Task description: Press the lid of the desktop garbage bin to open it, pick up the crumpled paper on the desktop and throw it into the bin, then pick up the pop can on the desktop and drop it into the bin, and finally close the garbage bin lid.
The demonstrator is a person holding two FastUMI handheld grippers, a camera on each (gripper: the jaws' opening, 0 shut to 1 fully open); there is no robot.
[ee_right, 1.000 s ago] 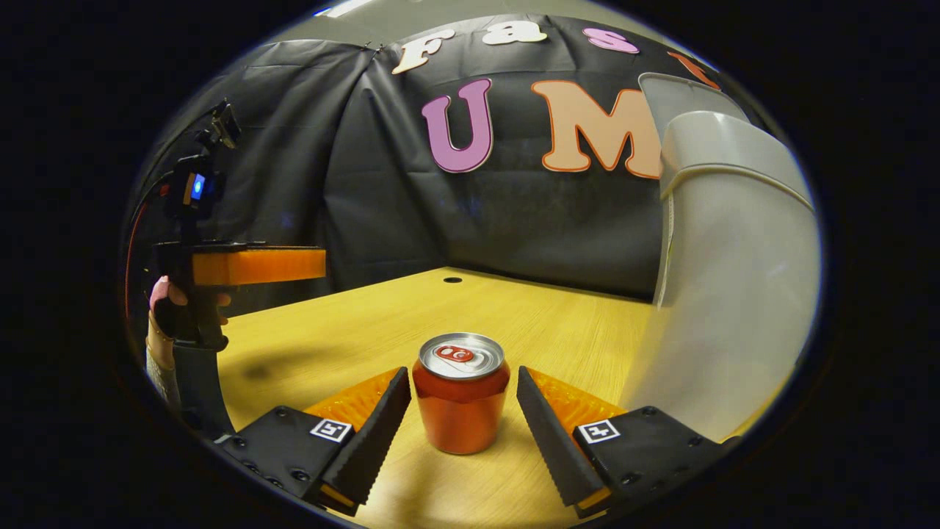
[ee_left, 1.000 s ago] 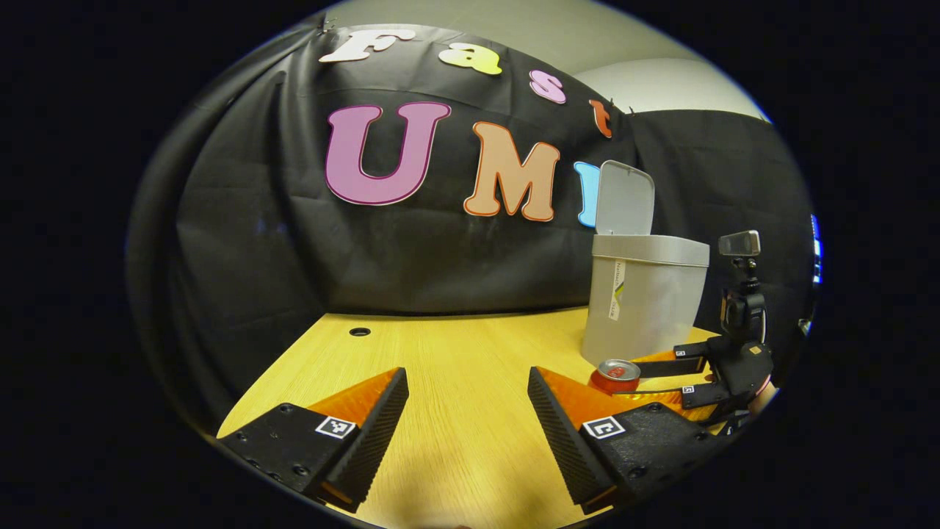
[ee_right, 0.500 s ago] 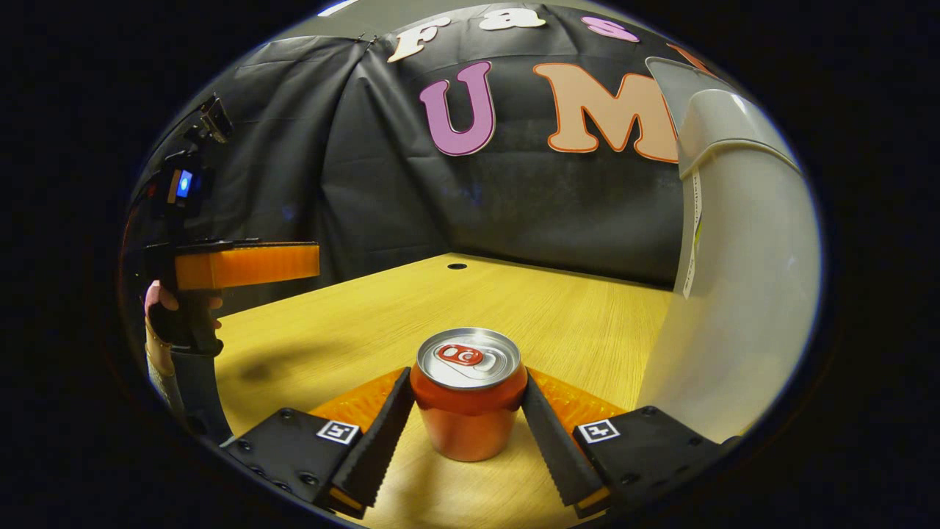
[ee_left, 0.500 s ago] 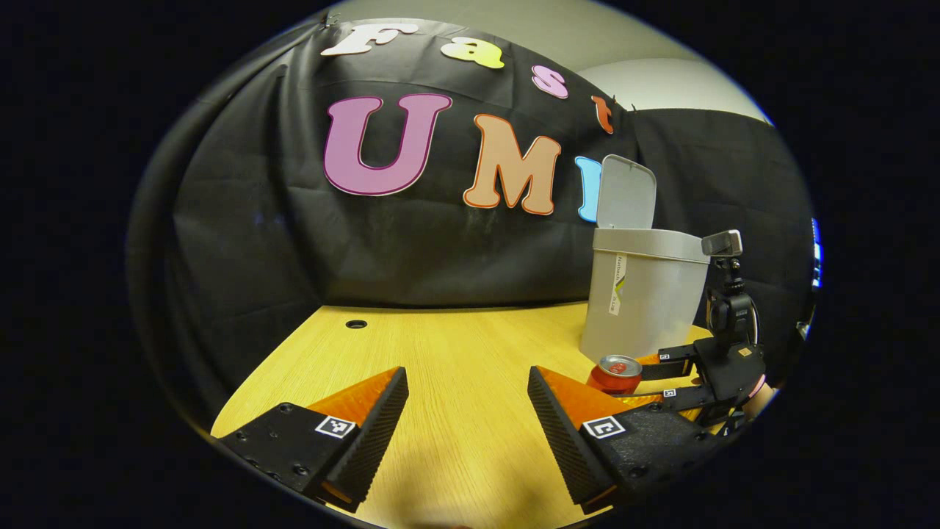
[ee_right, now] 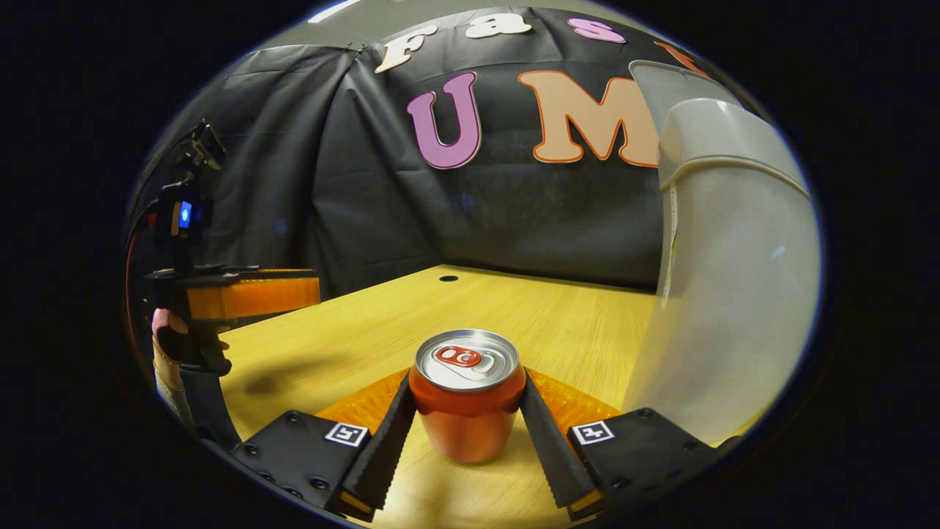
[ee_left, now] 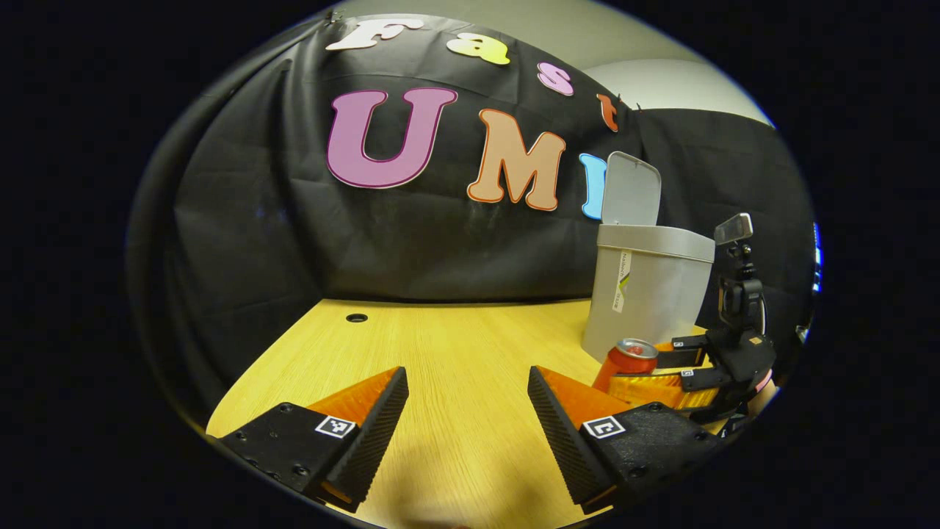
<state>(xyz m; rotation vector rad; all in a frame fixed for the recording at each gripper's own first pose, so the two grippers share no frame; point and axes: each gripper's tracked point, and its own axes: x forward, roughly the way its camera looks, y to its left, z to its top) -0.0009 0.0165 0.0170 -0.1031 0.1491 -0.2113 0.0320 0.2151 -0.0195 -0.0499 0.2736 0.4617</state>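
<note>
Fingers [ee_right: 388, 441] of the right gripper [ee_right: 468, 441] clamp the red aluminium pop can [ee_right: 468, 397] on the yellow wooden bench [ee_right: 367, 330], beside the open-lidded grey plastic bin [ee_right: 734, 279], ready for lifting. Left gripper [ee_left: 468, 426] hangs wide, empty.

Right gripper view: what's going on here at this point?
A person holds a gripper in each hand. The right gripper is shut on the red aluminium pop can, which in the left gripper view looks tilted beside the grey plastic desktop bin. The bin's lid stands open. The left gripper is open over the wooden desktop, holding nothing.
</note>
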